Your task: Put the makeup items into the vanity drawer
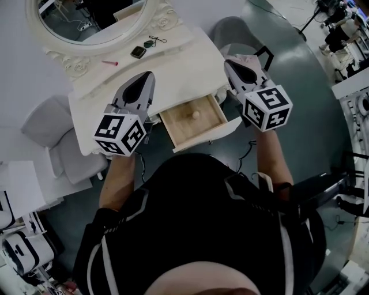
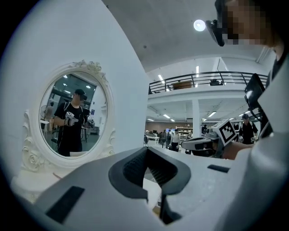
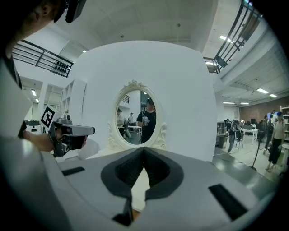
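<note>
On the white vanity top (image 1: 173,63) lie a red pencil (image 1: 109,62), a dark square compact (image 1: 138,52) and a small dark item with a cord (image 1: 151,42), all near the mirror's base. The wooden drawer (image 1: 179,124) stands pulled out at the front, with a small pale round thing (image 1: 196,114) inside. My left gripper (image 1: 149,75) (image 2: 146,149) hovers over the top just left of the drawer, shut with nothing in it. My right gripper (image 1: 229,62) (image 3: 144,149) hangs off the vanity's right edge, also shut and empty.
An oval white-framed mirror (image 1: 95,17) stands at the back of the vanity. A grey chair (image 1: 57,144) sits to the left and another grey seat (image 1: 230,29) to the right. Cables run on the floor by the drawer.
</note>
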`<state>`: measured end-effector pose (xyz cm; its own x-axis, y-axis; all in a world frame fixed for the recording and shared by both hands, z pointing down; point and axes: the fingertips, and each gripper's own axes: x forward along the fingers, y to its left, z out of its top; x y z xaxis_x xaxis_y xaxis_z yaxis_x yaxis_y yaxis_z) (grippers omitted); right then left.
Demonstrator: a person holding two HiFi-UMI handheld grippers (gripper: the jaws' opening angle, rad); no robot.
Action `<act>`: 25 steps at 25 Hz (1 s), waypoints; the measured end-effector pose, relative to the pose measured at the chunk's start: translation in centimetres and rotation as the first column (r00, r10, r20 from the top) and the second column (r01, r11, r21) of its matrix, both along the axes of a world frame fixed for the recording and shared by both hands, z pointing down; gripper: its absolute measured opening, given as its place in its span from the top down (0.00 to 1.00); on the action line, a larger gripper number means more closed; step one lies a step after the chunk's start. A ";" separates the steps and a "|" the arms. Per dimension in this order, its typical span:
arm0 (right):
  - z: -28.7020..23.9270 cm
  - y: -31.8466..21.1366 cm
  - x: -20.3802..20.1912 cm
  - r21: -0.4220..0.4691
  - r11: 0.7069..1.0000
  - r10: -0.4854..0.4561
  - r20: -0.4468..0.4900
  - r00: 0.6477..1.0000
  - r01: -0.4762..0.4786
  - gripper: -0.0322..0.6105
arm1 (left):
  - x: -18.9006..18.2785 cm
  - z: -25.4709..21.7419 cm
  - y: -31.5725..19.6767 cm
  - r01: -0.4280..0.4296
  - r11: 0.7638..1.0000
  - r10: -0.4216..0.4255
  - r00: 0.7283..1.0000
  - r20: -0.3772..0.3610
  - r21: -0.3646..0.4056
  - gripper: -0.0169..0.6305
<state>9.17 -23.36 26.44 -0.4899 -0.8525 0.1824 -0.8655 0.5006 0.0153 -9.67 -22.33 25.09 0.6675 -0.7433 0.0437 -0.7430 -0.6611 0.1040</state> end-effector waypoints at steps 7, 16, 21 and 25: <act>0.0 0.2 0.0 -0.017 1.000 0.017 0.002 1.000 -0.017 0.94 | -0.4 -0.3 0.0 0.020 0.998 -0.023 0.998 0.062 0.053 0.97; -0.1 0.7 -0.4 -0.005 1.000 0.011 -0.018 1.000 -0.011 0.94 | 0.2 -0.3 0.7 -0.011 0.999 0.011 1.000 0.013 0.033 0.97; -0.3 0.8 -0.6 -0.003 1.000 0.006 -0.036 0.999 -0.007 0.94 | 0.7 -0.5 1.4 -0.051 0.998 0.050 0.998 0.025 0.041 0.97; -0.4 0.9 -0.8 0.008 1.000 0.004 -0.040 0.999 -0.004 0.94 | 0.9 -0.2 1.6 -0.056 0.997 0.054 0.998 0.044 0.049 0.97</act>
